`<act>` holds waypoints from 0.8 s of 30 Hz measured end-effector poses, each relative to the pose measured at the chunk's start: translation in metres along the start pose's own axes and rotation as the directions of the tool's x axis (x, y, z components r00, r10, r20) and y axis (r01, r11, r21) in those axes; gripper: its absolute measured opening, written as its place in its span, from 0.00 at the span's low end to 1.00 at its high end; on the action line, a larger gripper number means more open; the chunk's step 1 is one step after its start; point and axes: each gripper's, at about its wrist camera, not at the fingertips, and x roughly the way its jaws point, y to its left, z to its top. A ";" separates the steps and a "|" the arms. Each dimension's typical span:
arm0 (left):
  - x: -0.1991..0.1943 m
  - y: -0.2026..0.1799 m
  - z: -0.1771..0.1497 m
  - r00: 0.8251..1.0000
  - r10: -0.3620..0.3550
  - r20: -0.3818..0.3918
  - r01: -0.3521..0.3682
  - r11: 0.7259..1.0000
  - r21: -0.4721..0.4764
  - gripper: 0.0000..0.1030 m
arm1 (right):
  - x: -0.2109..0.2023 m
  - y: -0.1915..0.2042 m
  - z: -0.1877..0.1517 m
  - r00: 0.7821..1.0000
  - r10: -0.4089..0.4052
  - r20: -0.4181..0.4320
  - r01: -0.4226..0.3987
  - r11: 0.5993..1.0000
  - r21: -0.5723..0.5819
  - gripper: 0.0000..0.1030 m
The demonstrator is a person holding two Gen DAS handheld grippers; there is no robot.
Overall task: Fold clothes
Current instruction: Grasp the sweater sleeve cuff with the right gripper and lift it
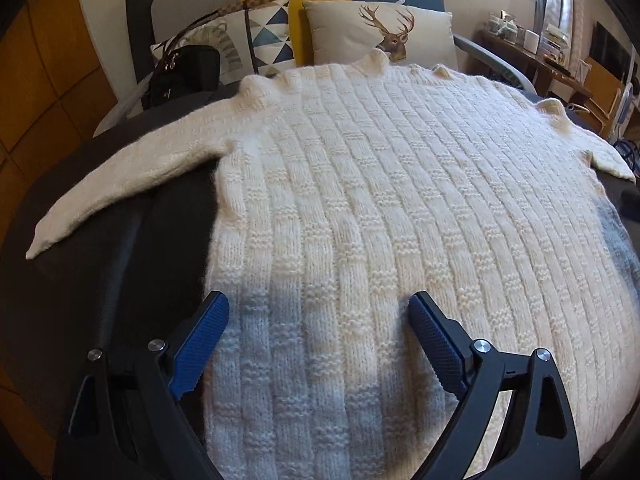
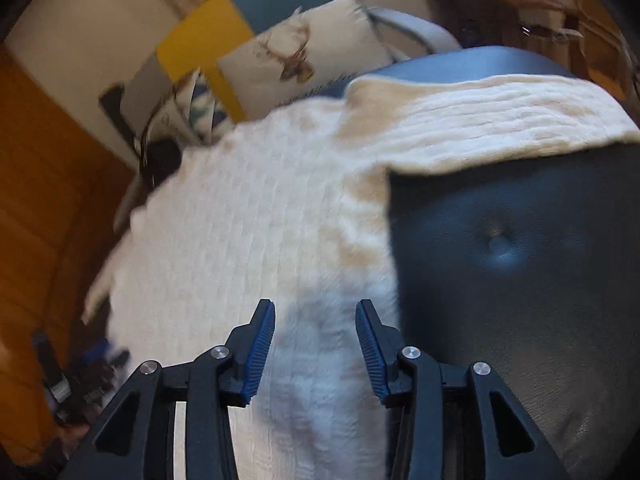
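A cream knitted sweater point(image 1: 380, 184) lies flat on a dark padded surface point(image 1: 120, 248), collar at the far end, one sleeve point(image 1: 120, 176) stretched out to the left. My left gripper point(image 1: 318, 308) stands wide open just above the sweater's lower left part, nothing between its blue pads. In the blurred right wrist view the sweater point(image 2: 248, 240) fills the middle, its right sleeve point(image 2: 480, 124) spread to the right. My right gripper point(image 2: 315, 312) hovers open over the sweater's lower right edge, holding nothing.
Two cushions, one with triangles point(image 1: 256, 36) and one with a deer head point(image 1: 384, 32), lean against the far wall. A black bag point(image 1: 188, 76) sits at the far left. A wooden shelf point(image 1: 532, 56) with small items stands at the right. Bare dark cushion point(image 2: 520, 260) lies right of the sweater.
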 end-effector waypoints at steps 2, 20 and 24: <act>-0.001 0.001 0.003 1.000 -0.010 -0.004 0.010 1.000 -0.019 0.91 | -0.026 -0.049 0.021 0.994 0.036 0.101 -0.054 0.982 0.179 0.44; 0.011 -0.010 0.013 0.998 0.019 -0.056 -0.021 0.999 -0.045 0.91 | -0.068 -0.248 0.110 0.919 -0.136 0.371 -0.159 0.732 0.663 0.52; 0.011 -0.009 0.014 0.998 0.013 -0.062 -0.016 0.999 -0.049 0.91 | -0.072 -0.249 0.116 0.924 -0.188 0.334 -0.078 0.760 0.645 0.52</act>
